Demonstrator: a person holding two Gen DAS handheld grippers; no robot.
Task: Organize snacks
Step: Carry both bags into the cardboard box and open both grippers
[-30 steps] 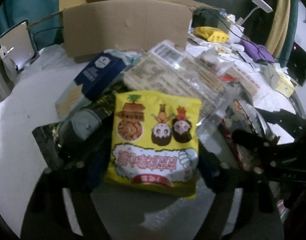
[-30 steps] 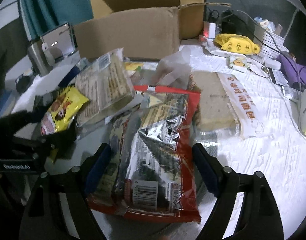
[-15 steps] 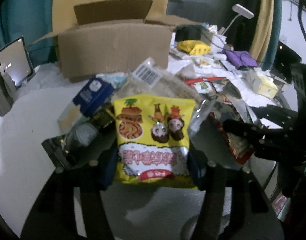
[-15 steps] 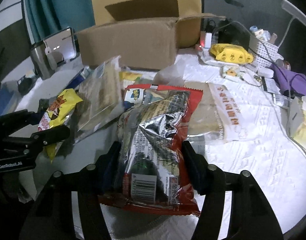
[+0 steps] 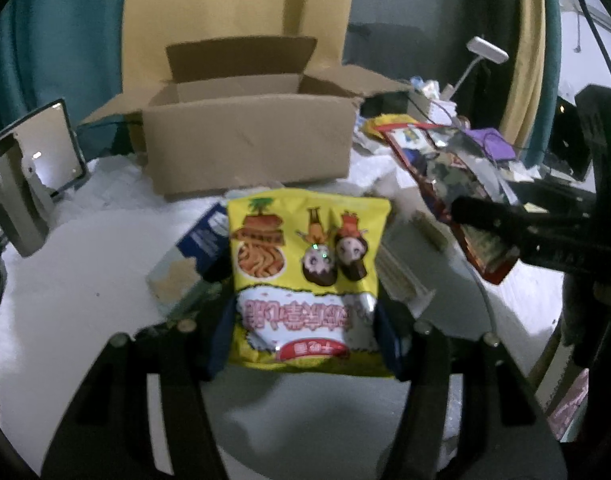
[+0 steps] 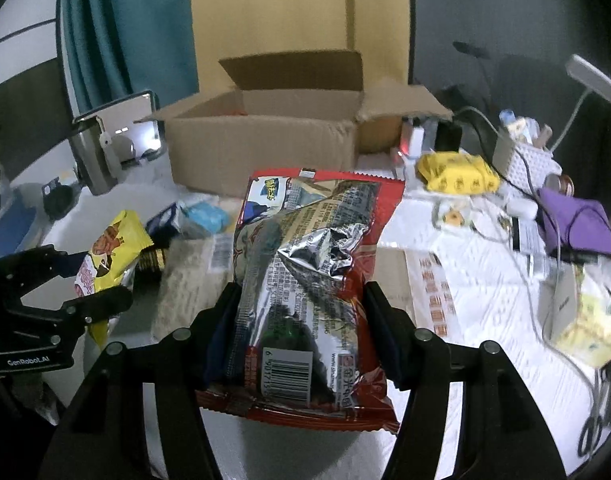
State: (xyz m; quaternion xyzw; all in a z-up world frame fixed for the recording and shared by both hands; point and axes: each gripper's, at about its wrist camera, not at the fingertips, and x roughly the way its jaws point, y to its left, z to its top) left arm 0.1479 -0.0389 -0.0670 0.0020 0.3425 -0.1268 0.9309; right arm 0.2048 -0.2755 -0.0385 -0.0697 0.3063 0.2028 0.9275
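White-covered counter (image 5: 65, 280), cluttered, with teal and yellow curtains behind. Nearest, left tool (image 5: 305, 336): clenched on the lower part of a yellow snack bag (image 5: 305, 264), print upside down, bag lifted clear of the counter. Right tool (image 6: 301, 340): clenched on a red-and-silver snack packet (image 6: 309, 280), barcode end nearest the camera, likewise held up. Beneath and just beyond the two bags: a blue-and-white box (image 5: 203, 236) and a flat clear-wrapped biscuit pack (image 6: 193, 272) lying on the counter. Further back, centre: an open cardboard box (image 5: 245, 140), flaps raised, standing on the counter. Far right: a yellow pouch (image 6: 457, 172), a purple cloth (image 6: 573, 224), a white desk lamp (image 6: 593, 80).
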